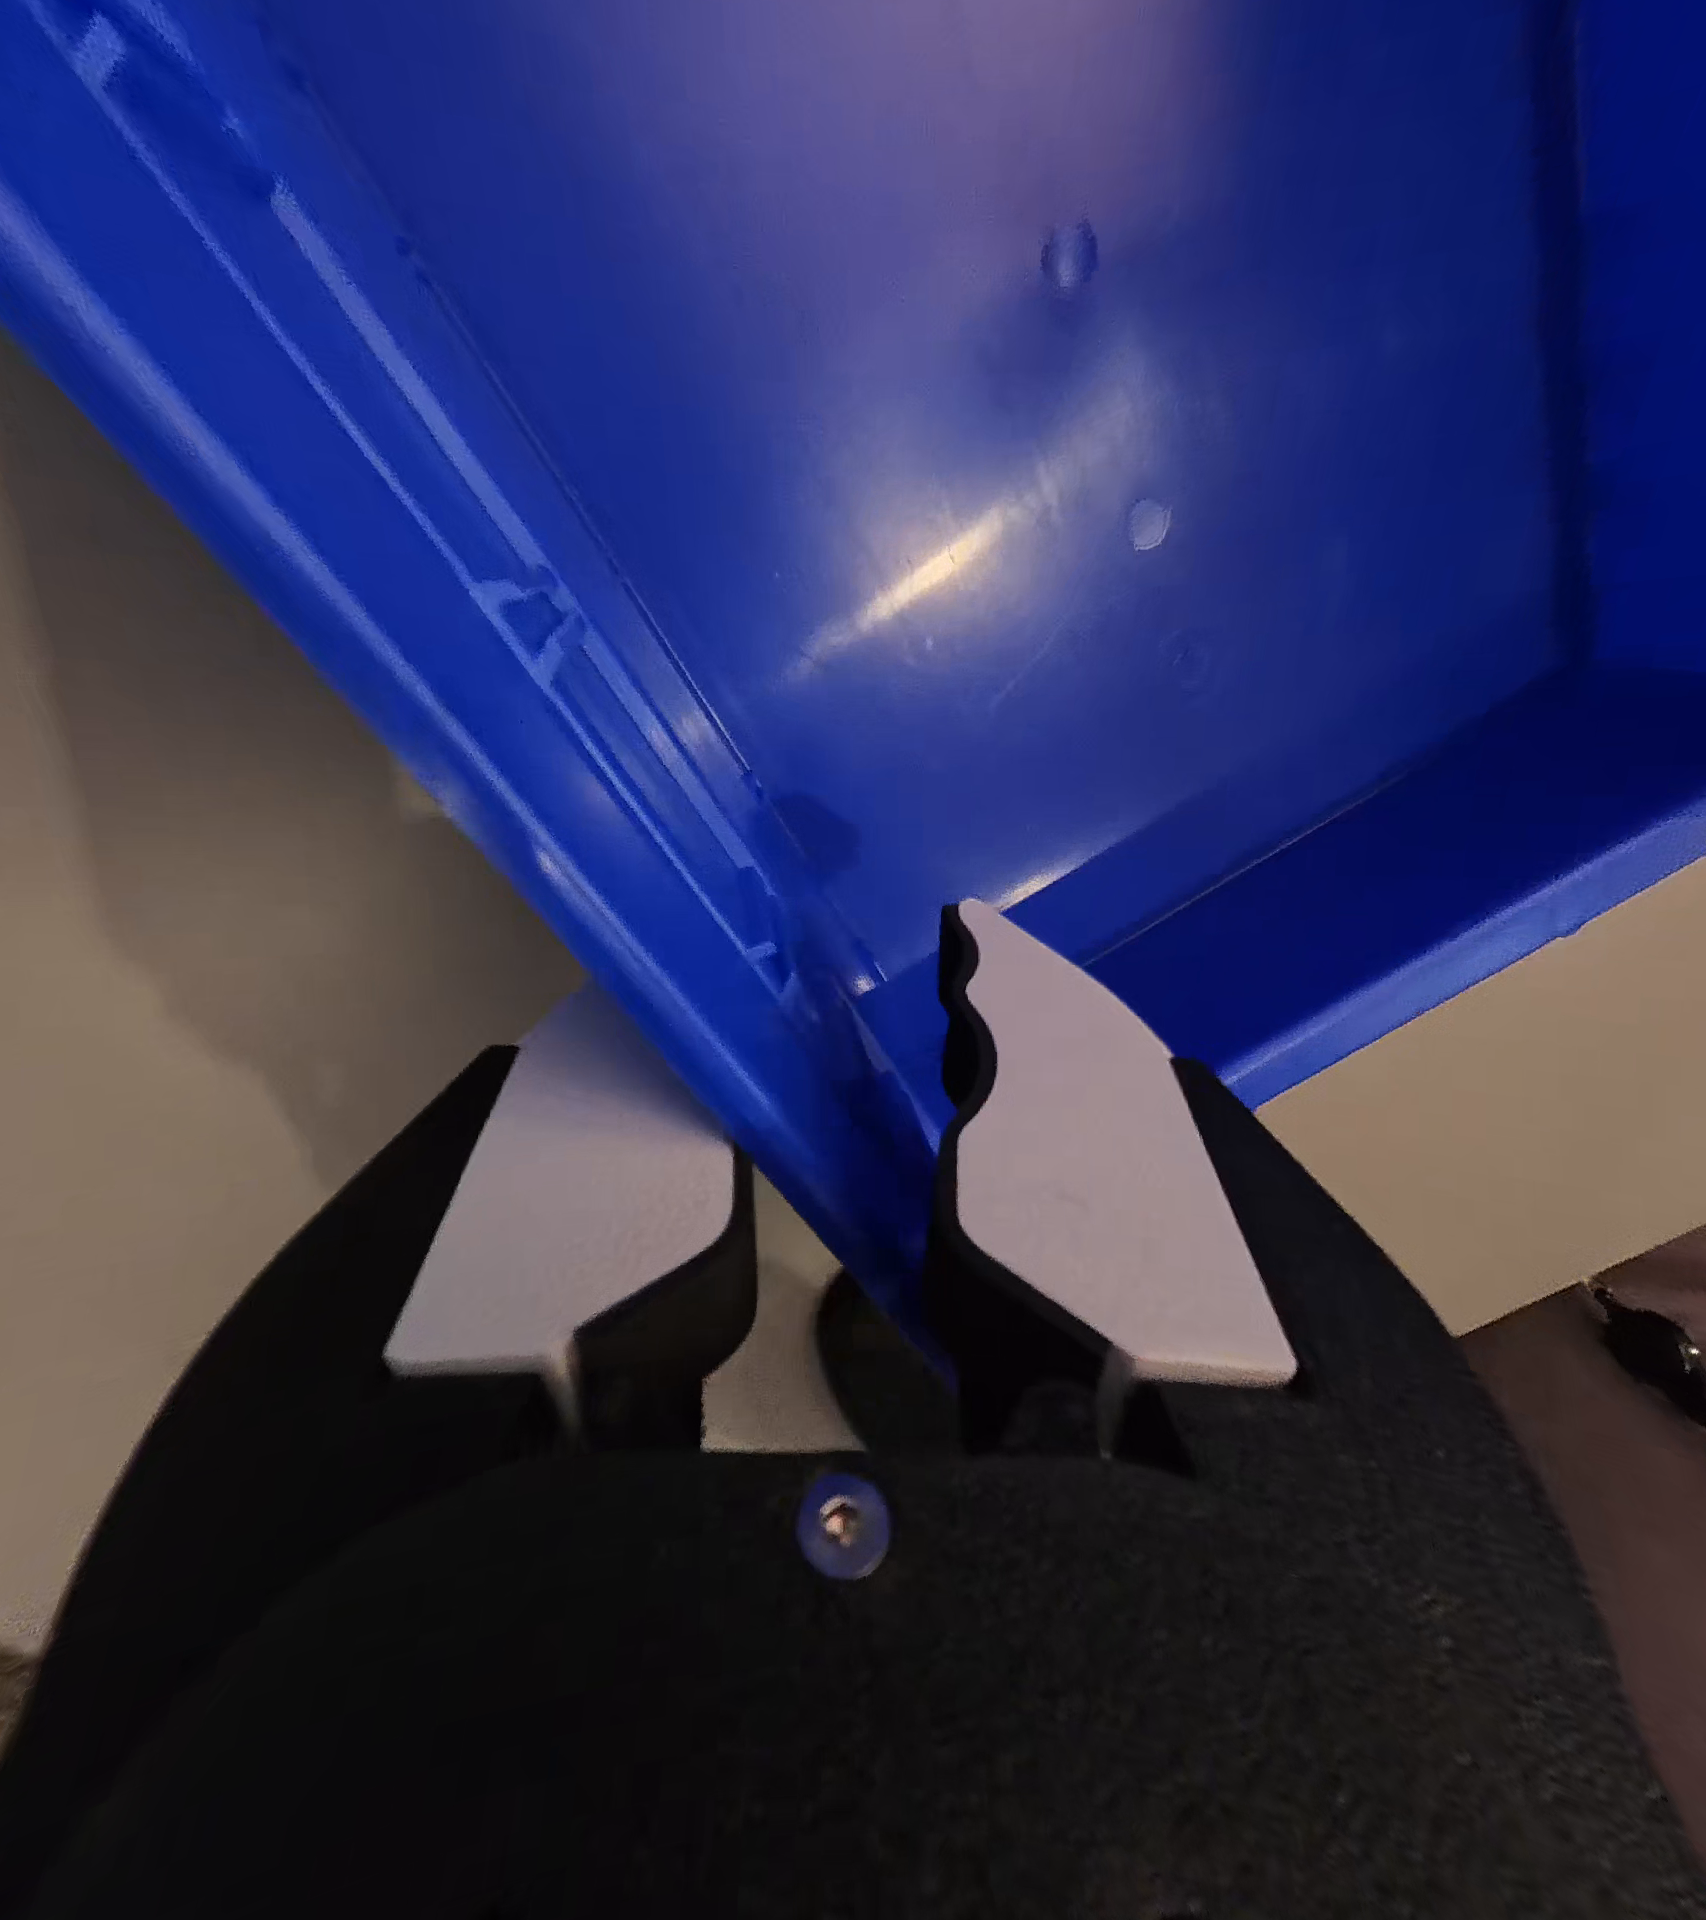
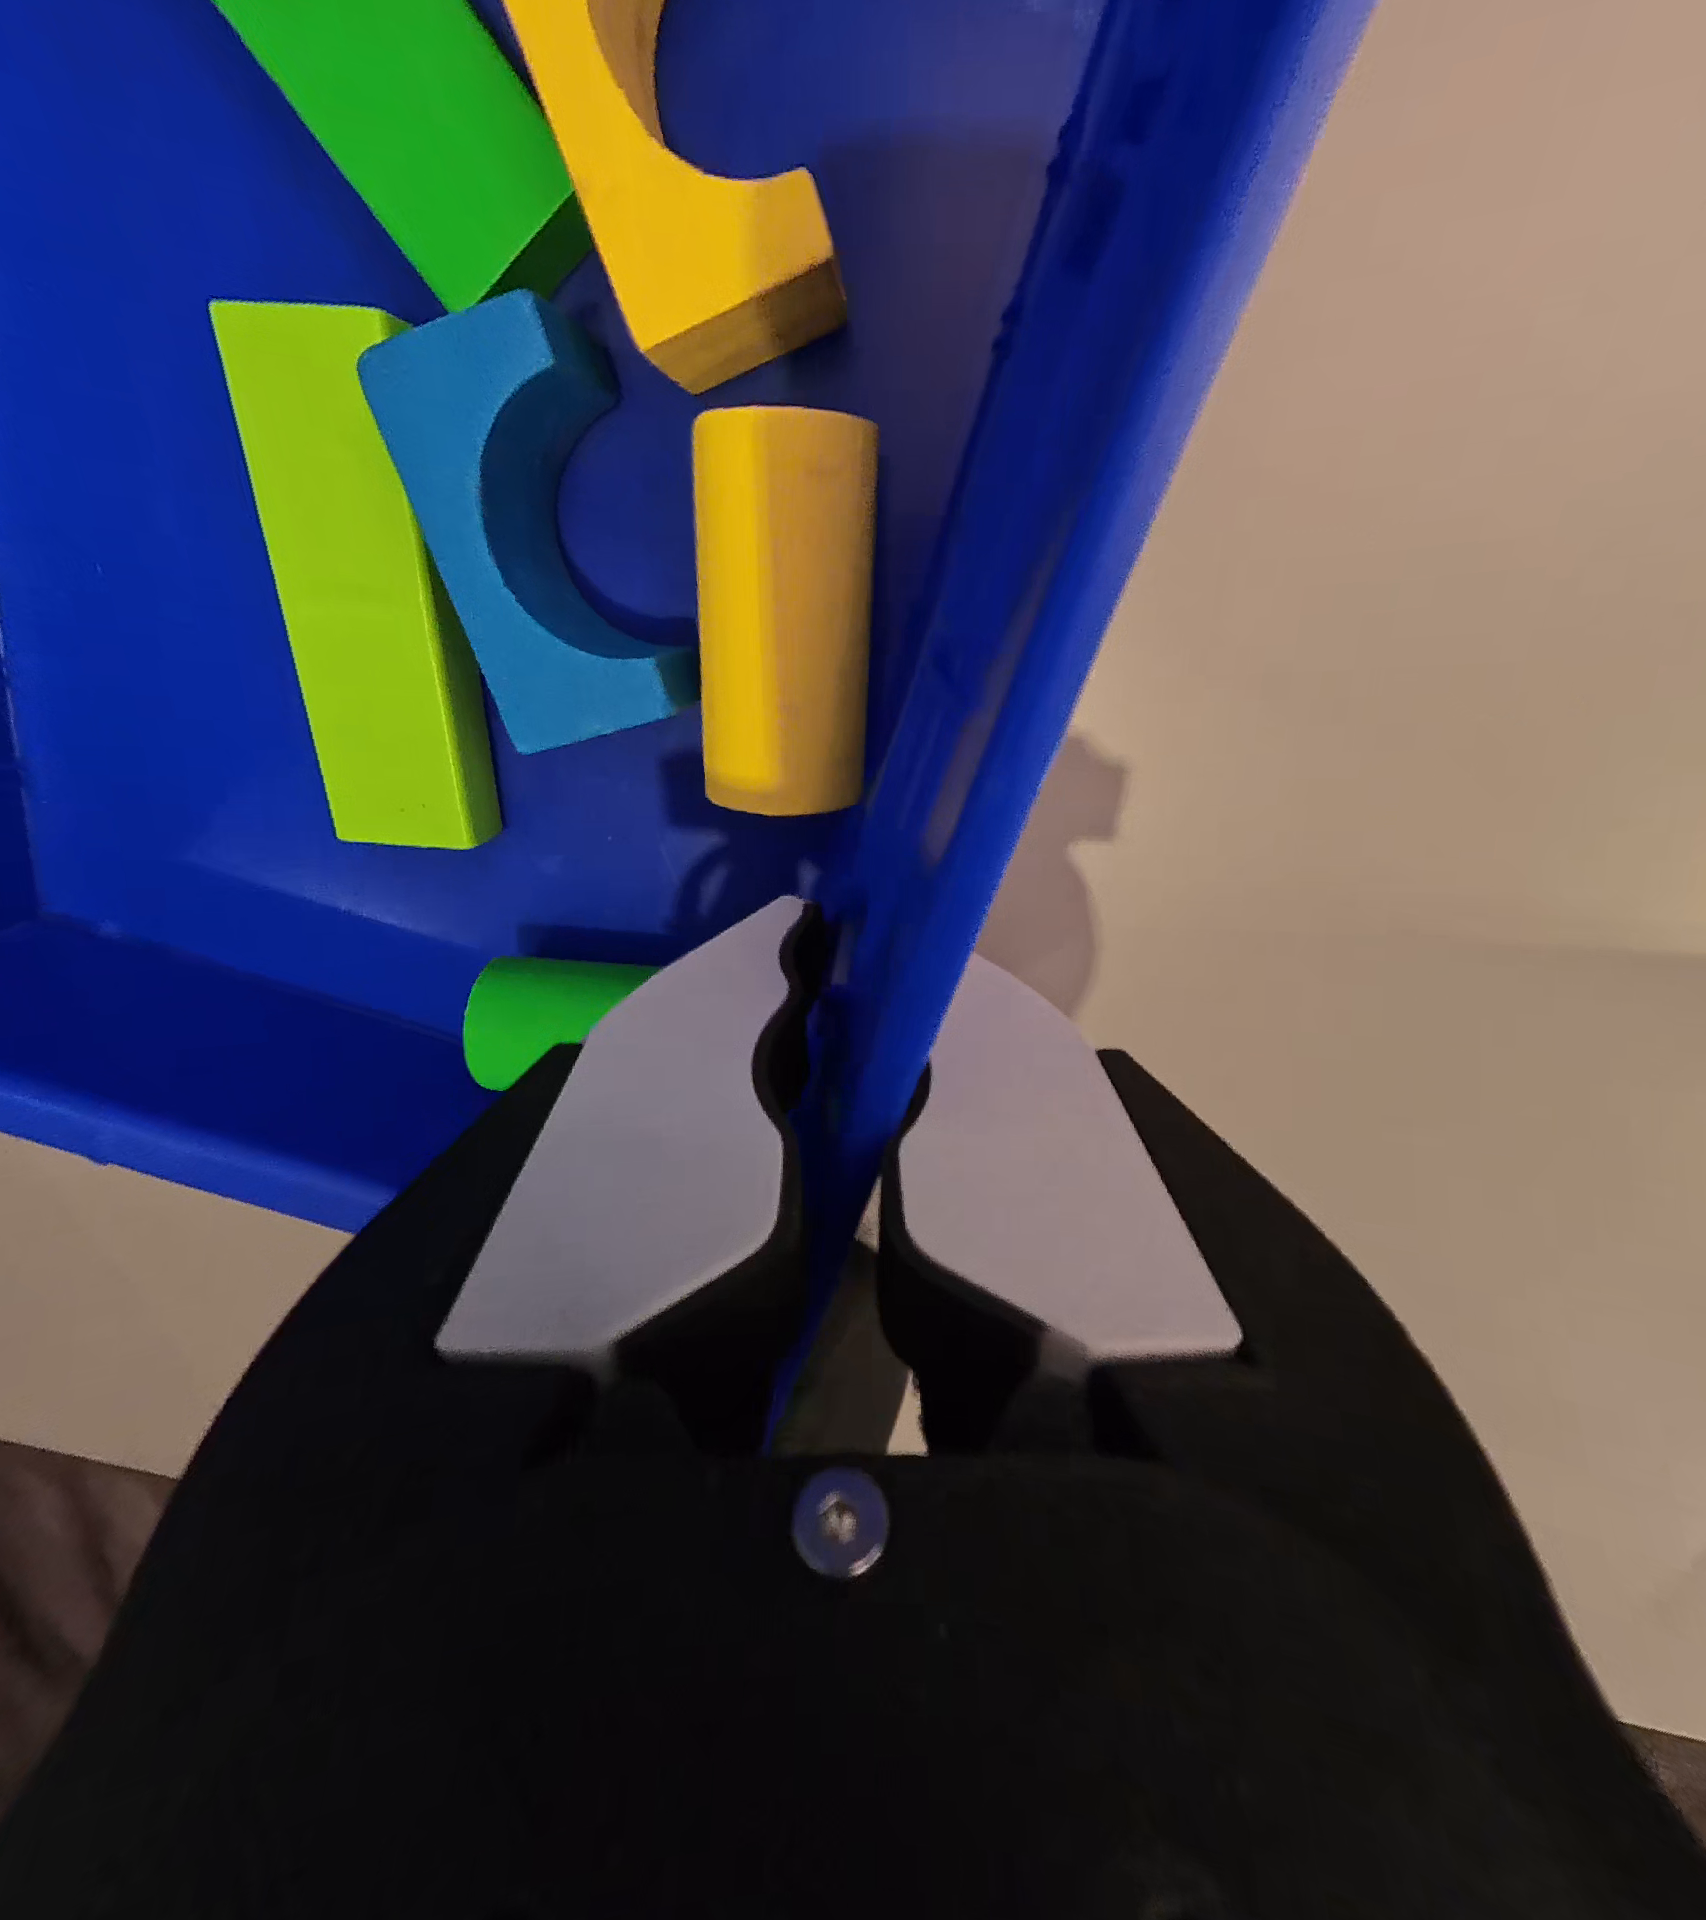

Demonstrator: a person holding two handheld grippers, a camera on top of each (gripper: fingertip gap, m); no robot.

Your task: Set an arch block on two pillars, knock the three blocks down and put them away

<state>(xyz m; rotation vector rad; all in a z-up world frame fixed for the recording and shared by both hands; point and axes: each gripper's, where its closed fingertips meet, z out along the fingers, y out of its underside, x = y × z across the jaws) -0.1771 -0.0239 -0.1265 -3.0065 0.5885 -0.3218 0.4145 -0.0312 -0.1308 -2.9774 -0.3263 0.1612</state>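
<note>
Two grippers clamp opposite walls of one glossy blue plastic bin (image 2: 101, 675). The left gripper (image 1: 828, 1122) straddles a ribbed side wall near a corner, one pale, wavy-edged finger inside the bin and the other outside, jaws narrowed onto the wall. In that view the bin's smooth floor shines under a streak of light. The right gripper (image 2: 854, 1049) pinches the other side wall the same way, its black rubbery pads pressed against the thin plastic edge.

Painted wooden blocks lie loose on the bin floor in the right wrist view. A yellow arch block (image 2: 693, 197) with a half-round cutout lies at the top, beside a dark green rectangular bar (image 2: 413, 135). Below them a teal arch block (image 2: 475, 540) leans over a flat lime green plank (image 2: 350, 582), and a yellow cylinder (image 2: 787, 613) lies just beside the gripped wall. A green cylinder (image 2: 527, 1013) rests against the near wall, partly hidden by the right gripper's finger. The bin sits on a matte cream tabletop (image 2: 1451, 727).
</note>
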